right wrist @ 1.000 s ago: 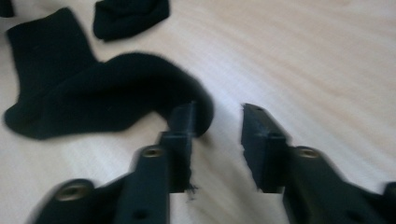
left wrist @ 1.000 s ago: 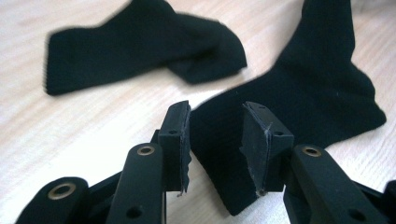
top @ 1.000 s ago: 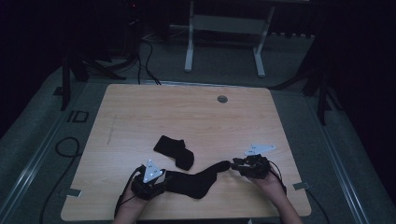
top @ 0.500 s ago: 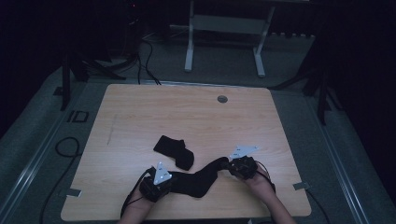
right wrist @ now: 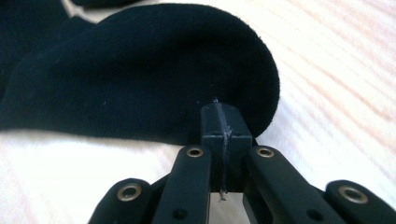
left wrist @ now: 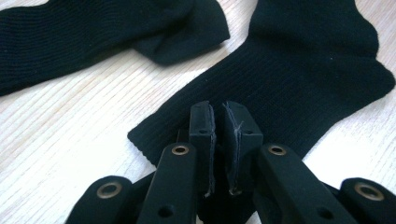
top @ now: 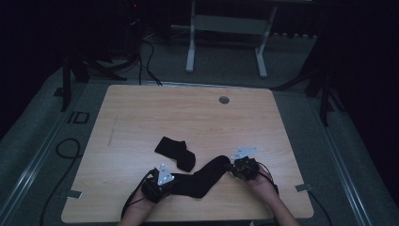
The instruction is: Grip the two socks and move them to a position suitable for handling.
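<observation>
A long black sock lies near the table's front edge, stretched between my two grippers. My left gripper is at its cuff end. In the left gripper view its jaws have just been closing and now pinch the ribbed cuff of the sock, with only a thin gap left. My right gripper is at the toe end. Its jaws are pressed together on the edge of the rounded toe of the sock. A second black sock lies folded just behind.
The wooden table has a round grommet near its far edge. Beyond it stands a white desk frame, with cables on the dark floor. The front edge runs close under both hands.
My right gripper slid left to the sock's toe end and its jaws came together. My left gripper shifted slightly right at the cuff and its jaws narrowed. The folded sock stayed put.
</observation>
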